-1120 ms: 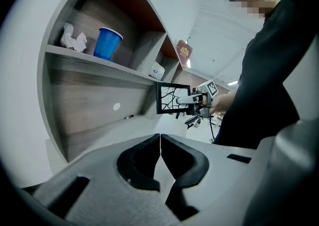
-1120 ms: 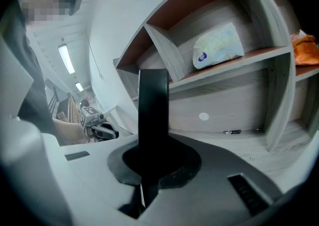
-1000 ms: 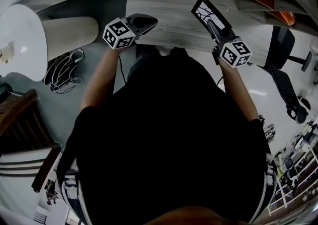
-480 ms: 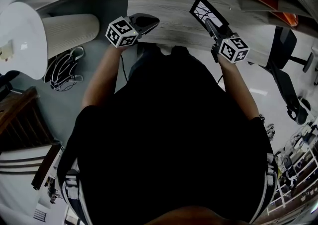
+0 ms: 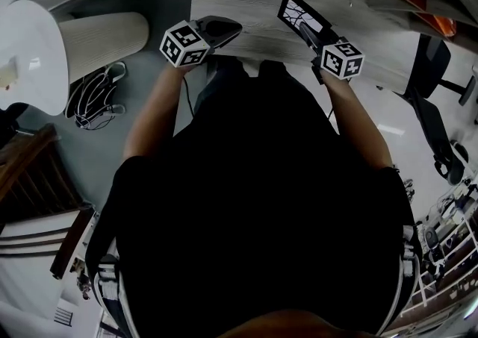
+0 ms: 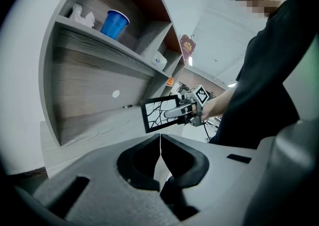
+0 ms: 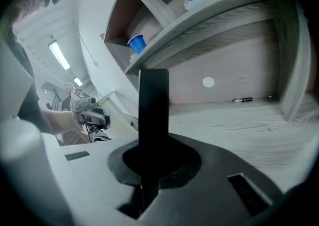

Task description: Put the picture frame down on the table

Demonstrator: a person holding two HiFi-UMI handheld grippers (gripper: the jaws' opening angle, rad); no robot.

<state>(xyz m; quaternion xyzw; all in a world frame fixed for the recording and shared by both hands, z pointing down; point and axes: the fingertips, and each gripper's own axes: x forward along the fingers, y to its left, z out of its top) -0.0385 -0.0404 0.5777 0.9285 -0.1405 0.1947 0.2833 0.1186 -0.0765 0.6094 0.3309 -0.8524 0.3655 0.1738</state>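
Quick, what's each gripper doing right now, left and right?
Left gripper: closed, holding nothing.
Right gripper: closed on the picture frame.

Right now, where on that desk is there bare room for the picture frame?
The grey table lies bare ahead of the right gripper, from the picture frame to a thin dark object by the back wall, and across to the left gripper. Only the shelves above, holding a blue cup, look crowded.
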